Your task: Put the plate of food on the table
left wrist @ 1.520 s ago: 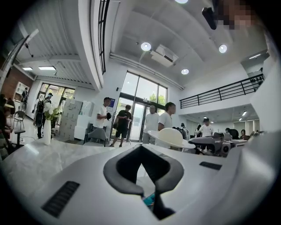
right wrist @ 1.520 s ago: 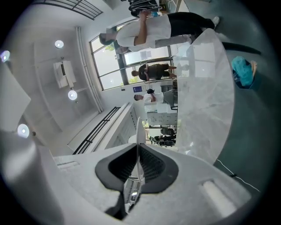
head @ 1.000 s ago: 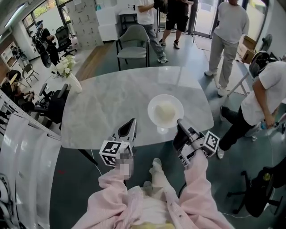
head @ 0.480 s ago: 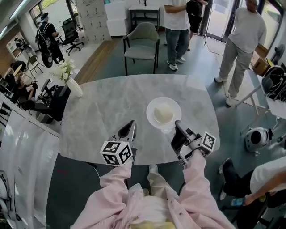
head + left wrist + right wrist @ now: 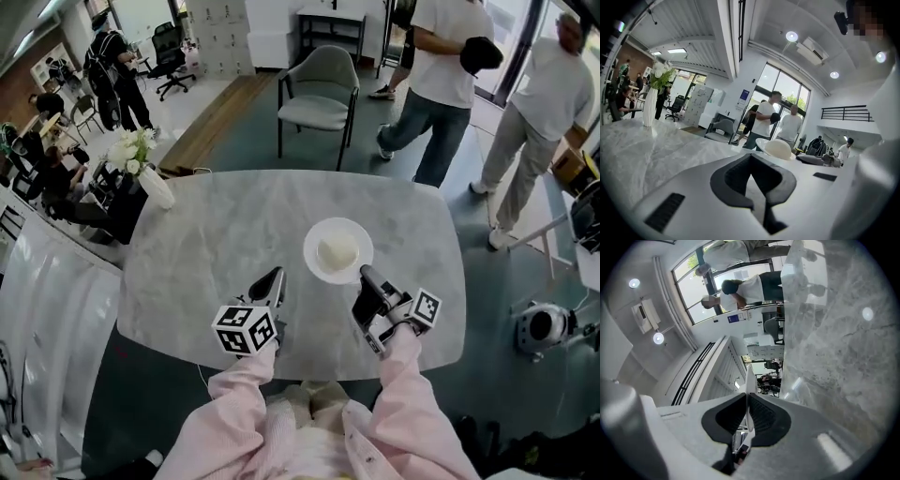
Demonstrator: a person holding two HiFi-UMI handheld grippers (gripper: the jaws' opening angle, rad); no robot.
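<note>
Head view: our right gripper point(image 5: 365, 276) pinches the near rim of the plate of food point(image 5: 312, 251), steadying it over the table point(image 5: 206, 244); our left gripper point(image 5: 273, 279) hovers alongside, closed, empty.

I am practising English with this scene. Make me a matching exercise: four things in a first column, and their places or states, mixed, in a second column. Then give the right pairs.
Column one
1. plate of food
2. vase of white flowers
3. grey armchair
4. left gripper

Column two
A. jaws together, nothing between them
B. stands beyond the far edge of the table
C. rim clamped by the right gripper
D. stands on the table's far left corner

Pairs: 1-C; 2-D; 3-B; 4-A
</note>
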